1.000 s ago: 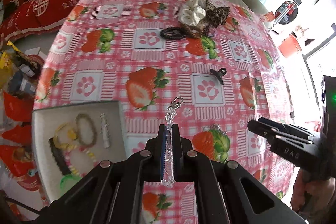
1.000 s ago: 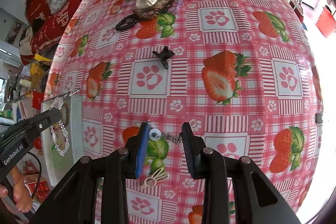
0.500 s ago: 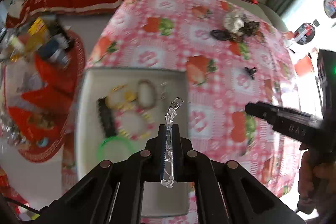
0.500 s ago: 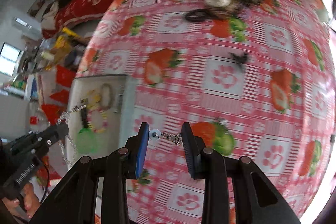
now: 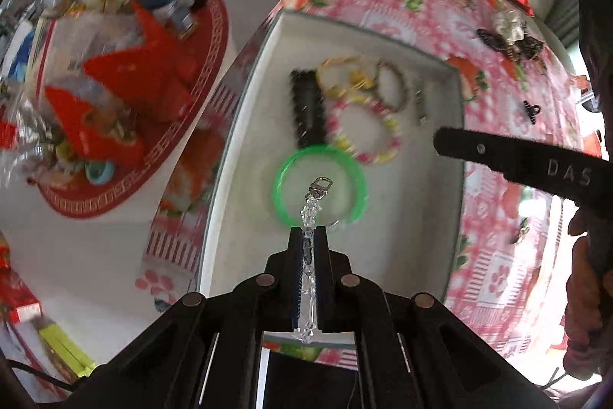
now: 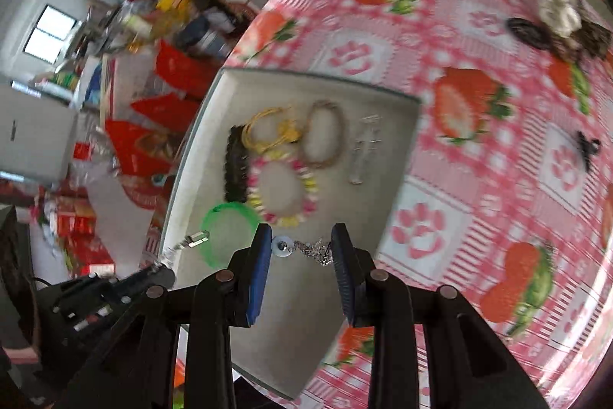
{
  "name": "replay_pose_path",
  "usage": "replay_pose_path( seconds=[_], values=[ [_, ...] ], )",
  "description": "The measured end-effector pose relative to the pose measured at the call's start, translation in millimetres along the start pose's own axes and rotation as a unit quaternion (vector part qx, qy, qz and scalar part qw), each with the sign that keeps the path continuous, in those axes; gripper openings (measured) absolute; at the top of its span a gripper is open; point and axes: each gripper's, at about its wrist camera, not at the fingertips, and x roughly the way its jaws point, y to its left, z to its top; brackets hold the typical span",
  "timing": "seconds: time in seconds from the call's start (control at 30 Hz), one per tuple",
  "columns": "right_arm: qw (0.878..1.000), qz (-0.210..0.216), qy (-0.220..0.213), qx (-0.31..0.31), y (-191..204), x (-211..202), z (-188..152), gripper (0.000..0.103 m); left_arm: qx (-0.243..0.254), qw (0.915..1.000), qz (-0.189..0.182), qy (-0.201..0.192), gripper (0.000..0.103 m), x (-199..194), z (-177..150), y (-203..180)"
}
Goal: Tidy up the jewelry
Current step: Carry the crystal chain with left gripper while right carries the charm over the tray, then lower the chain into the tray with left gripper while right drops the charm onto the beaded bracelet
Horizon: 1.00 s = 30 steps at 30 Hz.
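Left hand-held gripper (image 5: pixel 308 236): clamping tight on a clear bead chain (image 5: pixel 309 257), clasp end sticking out over the green bangle (image 5: pixel 320 183) in the grey tray (image 5: pixel 429 244). Right hand-held gripper (image 6: pixel 302 248): partly open, pinching a small silver chain with a round disc (image 6: pixel 302 248) stretched between its pads, hanging over the tray's bare part. Lying in the tray too: a black strip (image 5: pixel 306 110), yellow rings (image 5: pixel 341 77), a pink-yellow bead bracelet (image 5: pixel 366 129). Sitting on the strawberry-print worktop (image 6: pixel 479 179): a black clip (image 6: pixel 586 148), well apart from the tray.
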Motion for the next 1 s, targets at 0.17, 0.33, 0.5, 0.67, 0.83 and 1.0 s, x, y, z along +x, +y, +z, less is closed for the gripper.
replay_pose_path(
  seconds=[0.17, 0.33, 0.5, 0.67, 0.83, 1.0],
  values=[
    [1.000, 0.006, 0.020, -0.021, 23.7, 24.6, 3.3, 0.034, -0.007, 0.9999, 0.003, 0.011, 0.011, 14.9, -12.5, 7.5],
    [0.999, -0.012, 0.021, -0.024, 30.8, 42.0, 14.4, 0.034, -0.009, 0.9998, 0.010, 0.017, 0.011, 27.5, -20.0, 11.4],
    [0.999, -0.032, 0.019, -0.016, 28.3, 54.8, 27.5, 0.035, 0.008, 0.9996, 0.019, 0.017, 0.011, 36.8, -22.2, 9.6],
    [0.999, -0.038, 0.028, -0.016, 27.2, 70.1, 32.5, 0.035, 0.024, 0.9992, 0.026, 0.016, 0.011, 42.4, -24.1, 4.0],
    [0.998, -0.043, 0.033, -0.019, 29.7, 78.8, 33.3, 0.036, 0.043, 0.9983, 0.037, 0.018, 0.011, 44.3, -27.3, -1.1],
    [0.998, -0.041, 0.037, -0.023, 29.0, 79.4, 33.7, 0.037, 0.049, 0.9977, 0.045, 0.016, 0.011, 43.1, -27.2, 0.3]
  ],
)
